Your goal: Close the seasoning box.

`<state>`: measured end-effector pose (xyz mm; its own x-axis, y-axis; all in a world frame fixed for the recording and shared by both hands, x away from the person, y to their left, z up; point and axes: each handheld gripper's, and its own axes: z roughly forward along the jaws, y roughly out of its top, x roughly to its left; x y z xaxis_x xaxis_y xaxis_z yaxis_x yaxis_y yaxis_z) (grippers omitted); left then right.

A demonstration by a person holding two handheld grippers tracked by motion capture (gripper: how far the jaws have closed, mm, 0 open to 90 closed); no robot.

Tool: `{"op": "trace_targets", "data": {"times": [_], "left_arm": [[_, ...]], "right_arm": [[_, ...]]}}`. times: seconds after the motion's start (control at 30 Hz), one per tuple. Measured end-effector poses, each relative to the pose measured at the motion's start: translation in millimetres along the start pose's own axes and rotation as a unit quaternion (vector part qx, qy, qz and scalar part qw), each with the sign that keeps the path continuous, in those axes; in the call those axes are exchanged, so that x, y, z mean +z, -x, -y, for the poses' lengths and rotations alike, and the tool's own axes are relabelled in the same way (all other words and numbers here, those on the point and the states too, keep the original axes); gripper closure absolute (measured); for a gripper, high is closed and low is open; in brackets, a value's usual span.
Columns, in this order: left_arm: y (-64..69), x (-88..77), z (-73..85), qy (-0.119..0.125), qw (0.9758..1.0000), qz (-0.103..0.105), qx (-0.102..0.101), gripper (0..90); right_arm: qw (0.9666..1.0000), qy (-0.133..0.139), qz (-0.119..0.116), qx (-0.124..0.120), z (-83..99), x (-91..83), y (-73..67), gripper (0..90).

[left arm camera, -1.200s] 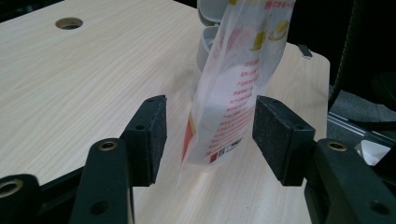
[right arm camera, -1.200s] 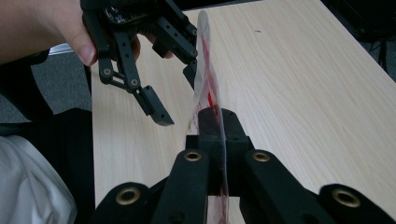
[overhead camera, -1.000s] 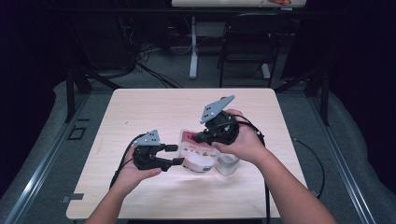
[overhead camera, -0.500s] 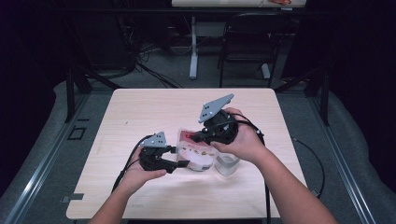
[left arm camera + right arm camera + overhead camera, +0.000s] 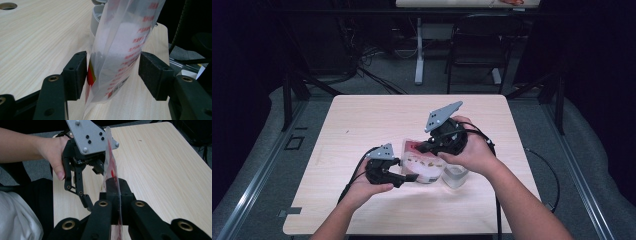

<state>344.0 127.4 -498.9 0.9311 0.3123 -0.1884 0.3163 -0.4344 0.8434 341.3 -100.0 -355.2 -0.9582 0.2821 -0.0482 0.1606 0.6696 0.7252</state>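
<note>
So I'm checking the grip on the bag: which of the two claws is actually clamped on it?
The right claw: its jaws pinch the clear bag edge flat. The left claw only straddles the bag, a gap showing at one pad.

The far half of the table [image 5: 377, 115] lies bare, so a hand could pass freely there, and the near left corner is open too. The crowd sits near the middle: the plastic bag [image 5: 422, 162] hangs between the left claw [image 5: 409, 176] and the right claw [image 5: 422, 147], with a clear cup [image 5: 455, 176] just beside it on the right. Both forearms block the near edge.
</note>
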Motion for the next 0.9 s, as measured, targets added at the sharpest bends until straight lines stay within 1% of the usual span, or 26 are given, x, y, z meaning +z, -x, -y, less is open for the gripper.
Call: {"op": "trace_targets", "data": {"times": [0.1, 0.17, 0.27, 0.33, 0.47, 0.57, 0.6, 0.73, 0.8, 0.9], "left_arm": [[0.2, 3.0, 0.7, -0.011, 0.9999, 0.000, 0.002, 38.9], [0.4, 5.2, 1.3, -0.010, 0.9999, 0.002, 0.005, 38.1], [0.4, 7.0, 1.5, -0.017, 0.9998, 0.003, 0.006, 37.4], [0.4, 11.2, 2.8, -0.021, 0.9998, 0.006, 0.005, 37.0], [-0.7, 14.2, 5.6, -0.015, 0.9998, 0.011, 0.000, 36.9], [-1.4, 15.5, 7.1, -0.018, 0.9998, 0.012, -0.001, 36.7], [-1.5, 16.2, 7.9, -0.016, 0.9997, 0.015, -0.003, 36.7], [-1.6, 18.3, 10.4, -0.022, 0.9996, 0.016, 0.000, 36.7], [-1.9, 18.6, 11.8, -0.017, 0.9997, 0.017, -0.001, 36.8], [-2.3, 18.5, 11.8, -0.020, 0.9997, 0.016, -0.002, 37.3]], "right_arm": [[1.0000, 0.001, 0.000, 0.000, -0.1, -0.4, -0.2, 89.9], [1.0000, 0.002, 0.000, -0.001, -0.2, -0.5, -0.4, 89.9], [1.0000, 0.000, -0.002, -0.003, -0.2, -0.7, -0.7, 89.9], [1.0000, 0.003, -0.003, -0.003, -0.2, -1.0, -0.8, 89.9], [1.0000, 0.006, -0.002, -0.004, -1.0, -2.0, -1.8, 89.9], [1.0000, 0.006, -0.003, -0.005, -1.4, -1.5, -2.9, 89.9], [1.0000, 0.006, -0.002, -0.006, -1.5, -1.3, -3.3, 89.9], [0.9999, 0.008, -0.004, -0.006, -2.2, -1.0, -3.9, 89.9], [0.9999, 0.009, -0.004, -0.006, -2.4, -0.8, -4.2, 89.9], [0.9999, 0.008, -0.006, -0.008, -2.4, -0.1, -4.3, 89.9]]}}
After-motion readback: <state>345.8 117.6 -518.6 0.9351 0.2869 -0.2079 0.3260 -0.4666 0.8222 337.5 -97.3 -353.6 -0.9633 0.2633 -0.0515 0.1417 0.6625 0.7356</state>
